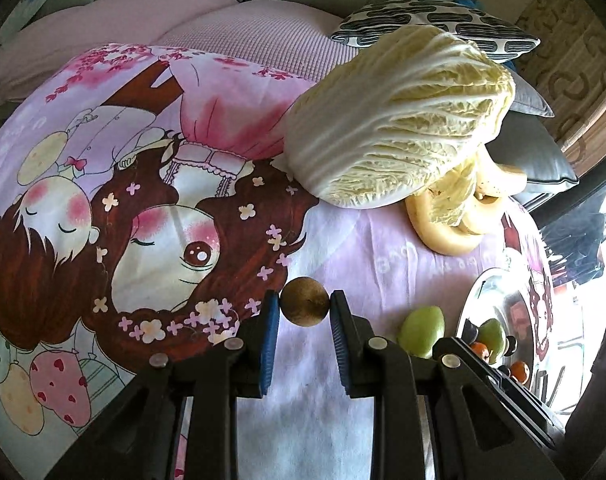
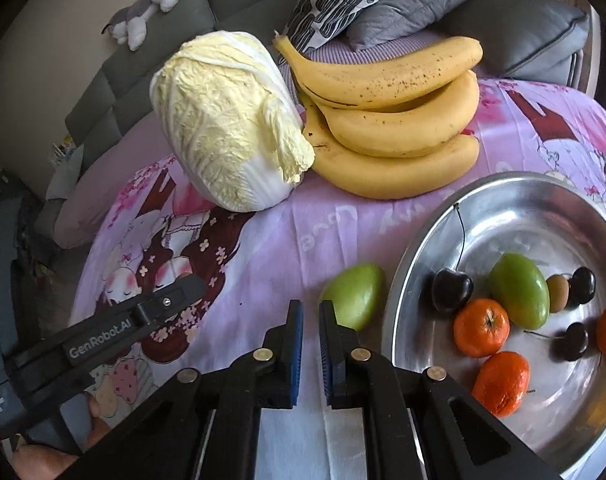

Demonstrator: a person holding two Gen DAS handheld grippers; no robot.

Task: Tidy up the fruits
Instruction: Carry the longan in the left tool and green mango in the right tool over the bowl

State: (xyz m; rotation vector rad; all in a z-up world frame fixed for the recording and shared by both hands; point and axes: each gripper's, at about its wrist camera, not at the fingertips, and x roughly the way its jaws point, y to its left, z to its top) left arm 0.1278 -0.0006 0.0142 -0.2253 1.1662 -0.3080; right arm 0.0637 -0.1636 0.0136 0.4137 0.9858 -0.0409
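A small round brown fruit (image 1: 305, 301) sits pinched between the blue pads of the left tool (image 1: 305, 305), right at their tips, lifted above the pink cartoon-printed cloth (image 1: 183, 208) covering the worktop. Being round, it shows no long axis.

The right tool (image 2: 311, 308) has its pads pressed nearly together with nothing between them. Just beyond its right fingertip lies a green oval fruit (image 2: 355, 294) on the cloth, its long axis slanting up to the right, close beside the rim of the round shiny metal tray (image 2: 543, 196).

Inside the tray lie another green oval fruit (image 2: 519, 290), three small orange citrus fruits (image 2: 481, 327), dark cherries (image 2: 451, 290) and a small brown fruit (image 2: 558, 293).

Farther back, a pale napa cabbage (image 2: 231, 120) lies touching a bunch of yellow bananas (image 2: 391, 120).
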